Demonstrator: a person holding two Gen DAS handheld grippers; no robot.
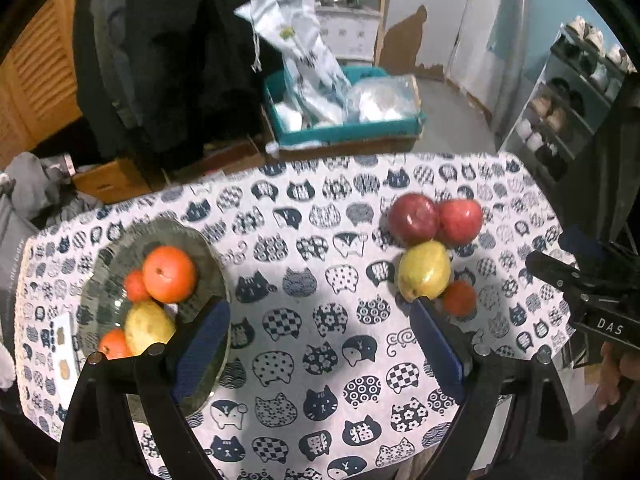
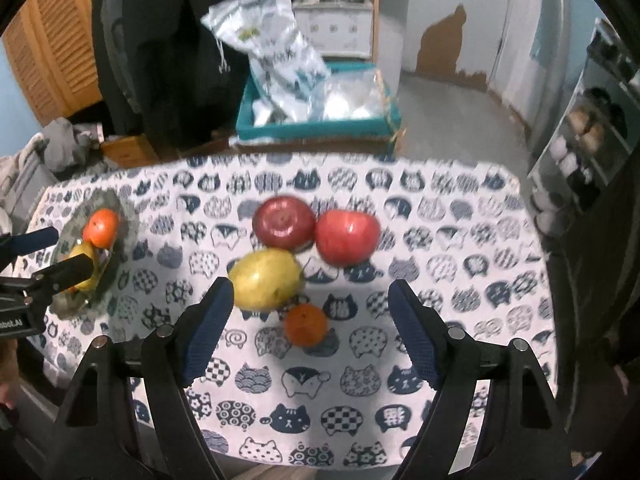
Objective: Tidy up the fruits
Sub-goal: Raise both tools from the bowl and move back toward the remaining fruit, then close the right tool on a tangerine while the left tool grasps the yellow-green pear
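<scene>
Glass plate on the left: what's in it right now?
The glass plate holds a large orange, two smaller oranges and a yellow pear. The left gripper's finger covers its near rim, so anything there is hidden.

Your left wrist camera looks forward and steeply down along the left gripper [image 1: 320, 320], from above the near edge of the table with the cat-print tablecloth [image 1: 320, 208]. It sits toward the table's left, so the glass plate [image 1: 212, 248] is close under its left finger. Your right wrist camera faces the same way at a similar tilt along the right gripper [image 2: 310, 304], set further right and nearer the loose fruit: the yellow pear [image 2: 266, 278] fills more of its view. Both views share the tablecloth, the plate, the two red apples [image 1: 436, 220], and the teal crate [image 1: 348, 132] beyond. Each view catches the other gripper at its edge.
</scene>
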